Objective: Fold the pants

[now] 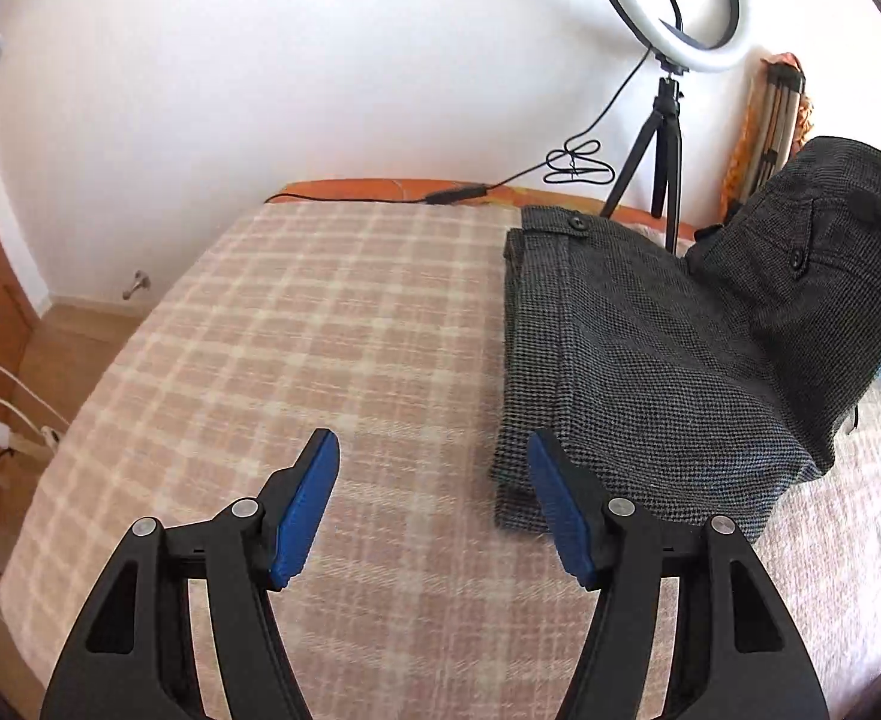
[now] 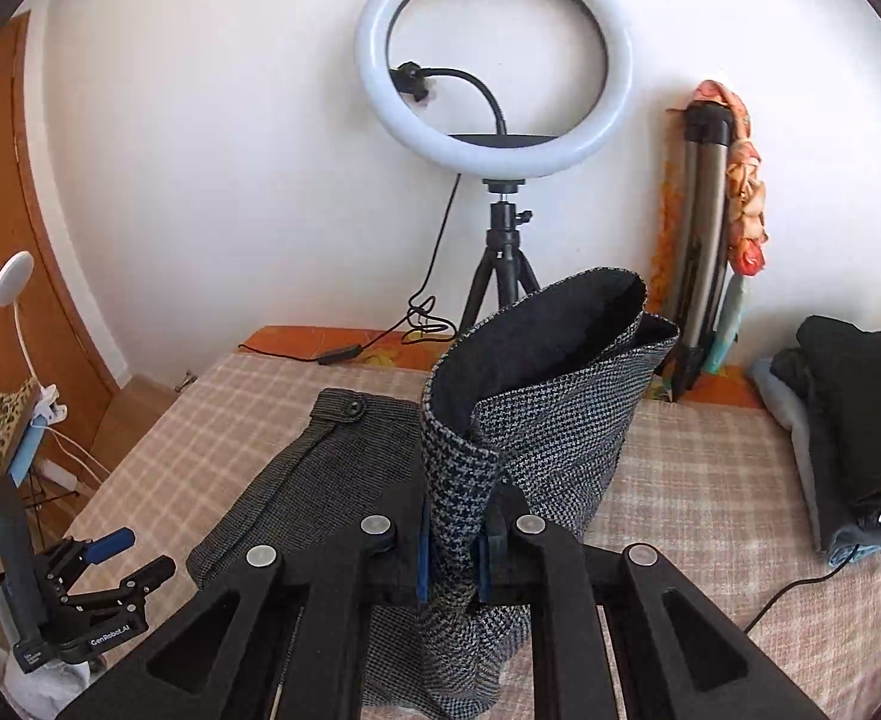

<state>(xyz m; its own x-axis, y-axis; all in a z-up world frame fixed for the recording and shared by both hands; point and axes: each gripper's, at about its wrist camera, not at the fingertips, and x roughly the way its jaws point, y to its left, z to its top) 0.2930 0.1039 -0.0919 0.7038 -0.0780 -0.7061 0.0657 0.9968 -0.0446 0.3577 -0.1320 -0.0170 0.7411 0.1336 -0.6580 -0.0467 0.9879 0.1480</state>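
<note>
Grey houndstooth pants [image 1: 638, 360] lie on the plaid bed cover [image 1: 320, 330], waistband toward the wall. My left gripper [image 1: 434, 510] is open and empty, hovering above the cover just left of the pants' near edge. My right gripper [image 2: 455, 546] is shut on a bunch of the pants' fabric [image 2: 536, 414] and holds that end lifted above the flat part [image 2: 332, 468]. The lifted end shows in the left wrist view [image 1: 818, 276] at the right. The left gripper also shows in the right wrist view [image 2: 116, 558] at lower left.
A ring light on a tripod [image 2: 500, 228] stands at the bed's far edge, its cable [image 2: 344, 354] trailing on the cover. A folded tripod [image 2: 698, 252] leans on the wall. Stacked dark clothes [image 2: 860, 432] lie at the right. A desk lamp [image 2: 14, 288] stands left.
</note>
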